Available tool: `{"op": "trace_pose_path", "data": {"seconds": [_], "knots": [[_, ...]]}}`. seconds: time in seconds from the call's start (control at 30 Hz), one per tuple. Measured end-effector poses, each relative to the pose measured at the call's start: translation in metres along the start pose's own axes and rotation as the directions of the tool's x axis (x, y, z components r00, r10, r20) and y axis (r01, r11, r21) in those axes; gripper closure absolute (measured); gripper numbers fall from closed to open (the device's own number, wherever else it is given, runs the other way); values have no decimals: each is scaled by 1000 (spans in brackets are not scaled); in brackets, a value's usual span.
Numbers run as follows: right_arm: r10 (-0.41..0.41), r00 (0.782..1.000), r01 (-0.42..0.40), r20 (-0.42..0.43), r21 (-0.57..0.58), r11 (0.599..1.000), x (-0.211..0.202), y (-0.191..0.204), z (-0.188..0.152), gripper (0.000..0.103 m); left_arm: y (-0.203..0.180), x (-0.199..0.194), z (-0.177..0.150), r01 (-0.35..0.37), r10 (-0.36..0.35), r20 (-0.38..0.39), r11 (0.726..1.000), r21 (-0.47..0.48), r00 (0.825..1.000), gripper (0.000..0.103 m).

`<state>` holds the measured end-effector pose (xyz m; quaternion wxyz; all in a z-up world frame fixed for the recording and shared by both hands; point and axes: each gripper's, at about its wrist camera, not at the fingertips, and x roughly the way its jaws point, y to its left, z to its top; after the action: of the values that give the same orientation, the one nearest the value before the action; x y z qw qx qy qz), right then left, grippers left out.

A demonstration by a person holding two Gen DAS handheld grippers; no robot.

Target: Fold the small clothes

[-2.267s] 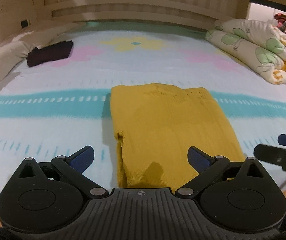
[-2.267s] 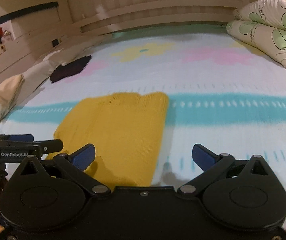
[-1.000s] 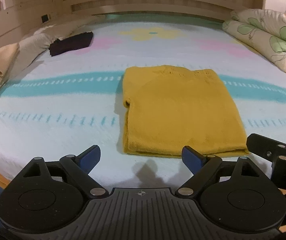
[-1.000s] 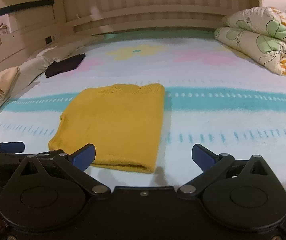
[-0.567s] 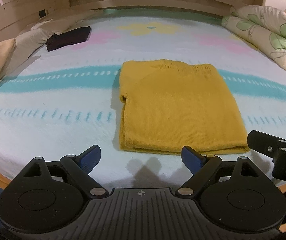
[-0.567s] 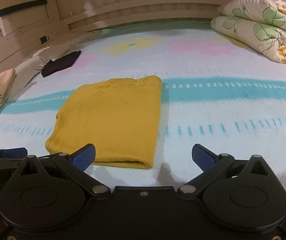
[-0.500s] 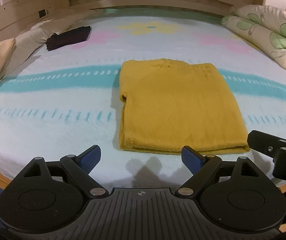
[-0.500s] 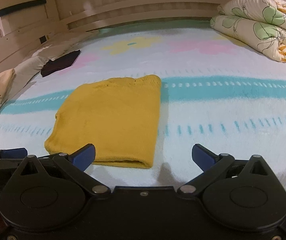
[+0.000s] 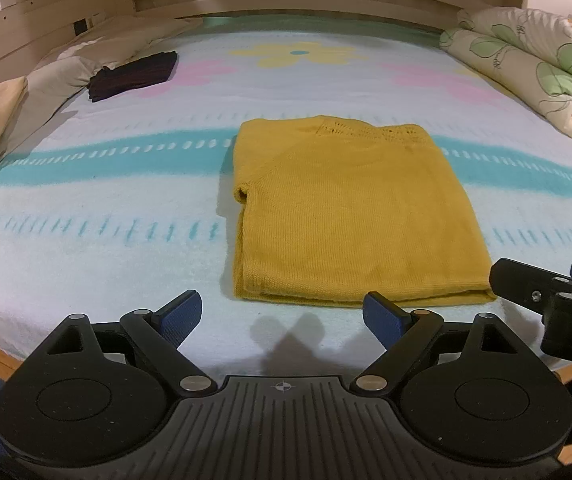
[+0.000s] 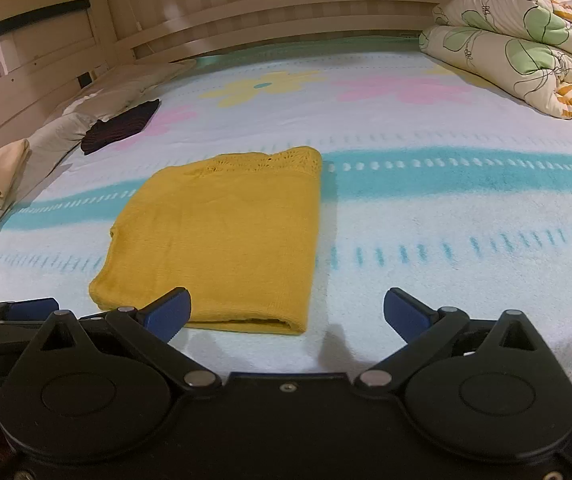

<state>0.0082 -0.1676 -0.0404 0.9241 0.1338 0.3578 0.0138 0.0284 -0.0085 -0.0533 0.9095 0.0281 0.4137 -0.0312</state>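
yellow sweater (image 9: 350, 216): 1 | dark garment (image 9: 134, 76): 1 | quilt (image 9: 526, 68): 1 | claws: 2

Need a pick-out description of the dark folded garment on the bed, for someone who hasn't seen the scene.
Start at the bed with its flower-print cover and follow its left edge, where pale pillows line the wall. The dark folded garment lies beside those pillows, by a pink flower print. It is the only near-black item, smaller and farther back than the yellow folded sweater lying mid-bed on the teal stripe.
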Motion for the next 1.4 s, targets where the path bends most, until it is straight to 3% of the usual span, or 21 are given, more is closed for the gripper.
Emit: {"op": "trace_pose_path", "data": {"seconds": [1.4], "knots": [[4, 1000, -4, -4, 2, 1000, -1, 2, -1, 1, 1, 2, -2, 14, -14, -5, 1000, 11, 1000, 15]]}}
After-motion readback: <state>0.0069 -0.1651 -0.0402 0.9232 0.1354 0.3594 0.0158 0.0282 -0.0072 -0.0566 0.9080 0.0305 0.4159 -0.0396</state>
